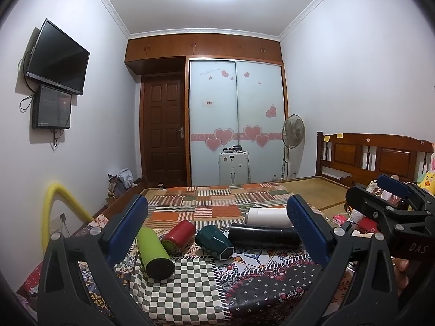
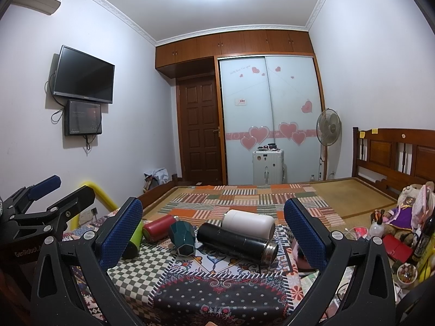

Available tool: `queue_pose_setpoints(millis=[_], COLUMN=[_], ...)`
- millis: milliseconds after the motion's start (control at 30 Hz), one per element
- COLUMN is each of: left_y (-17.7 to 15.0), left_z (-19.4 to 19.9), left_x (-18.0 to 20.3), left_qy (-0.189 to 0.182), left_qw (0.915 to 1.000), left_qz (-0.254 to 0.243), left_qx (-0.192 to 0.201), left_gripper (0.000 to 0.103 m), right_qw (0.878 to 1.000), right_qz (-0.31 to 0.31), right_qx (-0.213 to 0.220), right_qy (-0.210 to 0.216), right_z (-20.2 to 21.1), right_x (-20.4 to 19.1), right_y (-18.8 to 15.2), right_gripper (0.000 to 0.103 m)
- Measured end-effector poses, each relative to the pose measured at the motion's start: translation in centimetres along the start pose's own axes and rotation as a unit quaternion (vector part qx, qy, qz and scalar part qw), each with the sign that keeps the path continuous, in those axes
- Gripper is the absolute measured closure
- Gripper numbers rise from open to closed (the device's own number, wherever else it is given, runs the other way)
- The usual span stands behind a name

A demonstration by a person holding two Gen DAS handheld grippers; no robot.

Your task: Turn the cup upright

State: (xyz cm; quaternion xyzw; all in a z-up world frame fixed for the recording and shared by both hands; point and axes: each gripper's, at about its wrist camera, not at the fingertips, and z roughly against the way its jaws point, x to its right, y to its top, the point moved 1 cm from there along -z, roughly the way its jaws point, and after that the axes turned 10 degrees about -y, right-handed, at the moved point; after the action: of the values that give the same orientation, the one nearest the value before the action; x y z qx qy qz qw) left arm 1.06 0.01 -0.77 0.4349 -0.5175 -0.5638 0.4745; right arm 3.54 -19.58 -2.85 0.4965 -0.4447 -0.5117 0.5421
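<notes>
Several cups lie on their sides on a patterned tablecloth point(image 1: 190, 279): a green flask point(image 1: 155, 252), a red cup point(image 1: 179, 235), a dark teal faceted cup point(image 1: 214, 241), a black flask point(image 1: 263, 236) and a white cup point(image 1: 267, 216). They also show in the right wrist view: green flask point(image 2: 134, 240), red cup point(image 2: 159, 226), teal cup point(image 2: 183, 237), black flask point(image 2: 236, 240), white cup point(image 2: 248, 224). My left gripper point(image 1: 217, 231) is open and empty, short of the cups. My right gripper point(image 2: 213, 233) is open and empty, also short of them.
A bed with a patchwork cover point(image 1: 217, 203) and wooden headboard point(image 1: 372, 154) lies behind the table. Clutter and soft toys point(image 2: 402, 217) sit at the right. A yellow tube point(image 1: 51, 209) arches at the left. A suitcase point(image 2: 267, 169) and fan point(image 2: 327, 130) stand by the wardrobe.
</notes>
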Motion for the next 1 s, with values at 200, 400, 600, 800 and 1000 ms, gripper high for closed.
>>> queue_pose_setpoints(millis=[200, 400, 600, 800, 1000], left_y=[0.0, -0.1, -0.1, -0.3, -0.7], left_z=[0.0, 0.1, 0.2, -0.4, -3.7], left_x=[0.0, 0.0, 0.0, -0.4, -2.5], left_qy=[0.001, 0.002, 0.003, -0.003, -0.013], left_qw=[1.0, 1.0, 1.0, 0.9999, 0.9978], left_qz=[0.0, 0.0, -0.001, 0.004, 0.005], left_qx=[0.0, 0.0, 0.001, -0.011, -0.066], left_gripper=[0.0, 0.0, 0.0, 0.0, 0.0], right_qw=[1.0, 1.0, 1.0, 1.0, 1.0], right_qz=[0.001, 0.001, 0.0, 0.001, 0.009], right_qx=[0.001, 0.001, 0.001, -0.003, -0.017], right_qy=[0.001, 0.001, 0.001, 0.001, -0.001], right_z=[0.1, 0.1, 0.1, 0.0, -1.4], right_x=[0.0, -0.1, -0.1, -0.1, -0.1], right_y=[0.0, 0.0, 0.0, -0.2, -0.6], right_gripper=[0.0, 0.0, 0.0, 0.0, 0.0])
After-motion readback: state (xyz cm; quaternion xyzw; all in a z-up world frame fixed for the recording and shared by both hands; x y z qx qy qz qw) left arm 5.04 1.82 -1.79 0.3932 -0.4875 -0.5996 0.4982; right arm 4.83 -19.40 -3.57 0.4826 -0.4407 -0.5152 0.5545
